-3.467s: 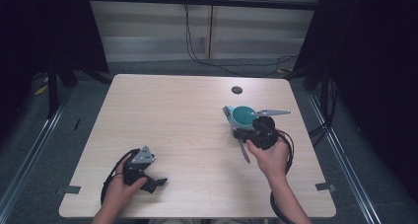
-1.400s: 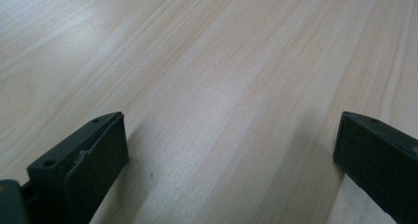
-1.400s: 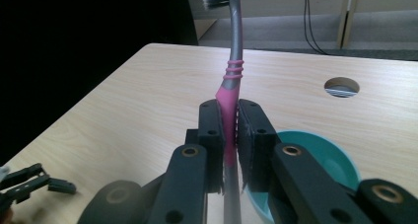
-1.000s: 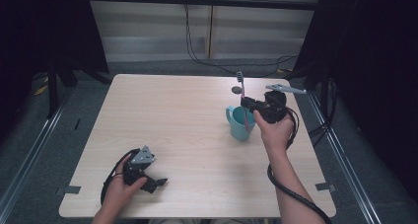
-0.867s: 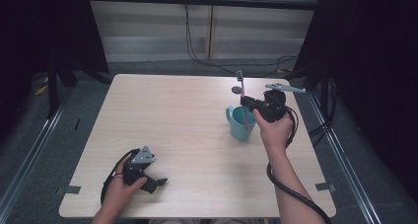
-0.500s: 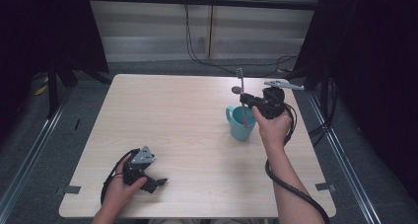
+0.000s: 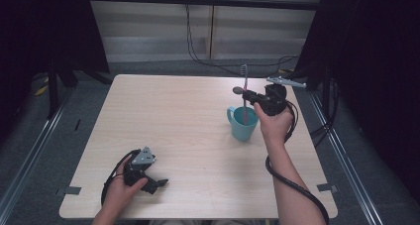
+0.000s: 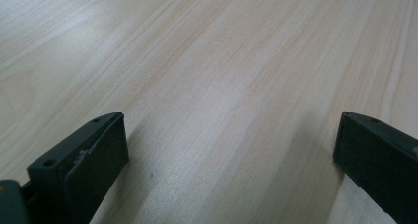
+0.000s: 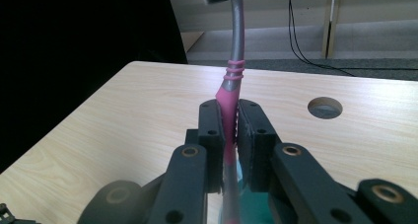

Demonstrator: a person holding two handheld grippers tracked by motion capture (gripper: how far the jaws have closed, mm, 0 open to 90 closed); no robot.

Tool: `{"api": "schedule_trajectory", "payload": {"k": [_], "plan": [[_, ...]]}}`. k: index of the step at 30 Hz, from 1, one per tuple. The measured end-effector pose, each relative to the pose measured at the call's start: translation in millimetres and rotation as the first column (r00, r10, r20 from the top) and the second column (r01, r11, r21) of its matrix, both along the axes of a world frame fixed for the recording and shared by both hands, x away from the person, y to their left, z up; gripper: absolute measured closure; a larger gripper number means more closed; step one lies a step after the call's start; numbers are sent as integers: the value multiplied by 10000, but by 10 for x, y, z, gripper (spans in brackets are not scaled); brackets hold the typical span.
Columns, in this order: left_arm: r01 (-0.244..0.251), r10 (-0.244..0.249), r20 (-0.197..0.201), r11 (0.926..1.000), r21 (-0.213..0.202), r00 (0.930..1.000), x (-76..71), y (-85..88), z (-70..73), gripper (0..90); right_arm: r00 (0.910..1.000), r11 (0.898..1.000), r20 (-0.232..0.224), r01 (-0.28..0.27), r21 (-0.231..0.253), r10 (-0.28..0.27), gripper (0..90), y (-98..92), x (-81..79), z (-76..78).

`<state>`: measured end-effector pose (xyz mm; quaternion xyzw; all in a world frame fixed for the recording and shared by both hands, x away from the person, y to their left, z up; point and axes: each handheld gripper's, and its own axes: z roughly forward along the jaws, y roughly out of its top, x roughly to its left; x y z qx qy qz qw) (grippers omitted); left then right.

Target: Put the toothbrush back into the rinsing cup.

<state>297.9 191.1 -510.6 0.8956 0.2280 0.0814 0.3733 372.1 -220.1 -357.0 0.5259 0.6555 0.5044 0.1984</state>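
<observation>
Jaws of right gripper [image 9: 230, 135] are clamped on toothbrush [image 9: 233, 81], held upright w/ its lower end in teal cup [image 7: 243, 123] directly below. Left gripper [image 7: 148, 178] jaws are spread, nothing between. Risk: cup could be tipped if handle is dragged sideways against rim.

Toothbrush [image 9: 230, 86]: bristle head cut off by the top edge in the right gripper view, lower handle blurred and hidden between the jaws. Cup [image 9: 256, 206] mostly hidden behind the right gripper [image 9: 230, 135]. Left gripper [image 8: 229, 155] jaws cut off at the bottom edge.
</observation>
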Motion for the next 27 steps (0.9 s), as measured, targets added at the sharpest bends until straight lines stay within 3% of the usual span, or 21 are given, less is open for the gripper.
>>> {"api": "schedule_trajectory", "payload": {"k": [27], "plan": [[-22, 22, -57, 10000, -35, 10000, -4, -2, -1, 0, 9994, 9988, -12, 354, -347, -355, 815, -81, 80, -119]]}}
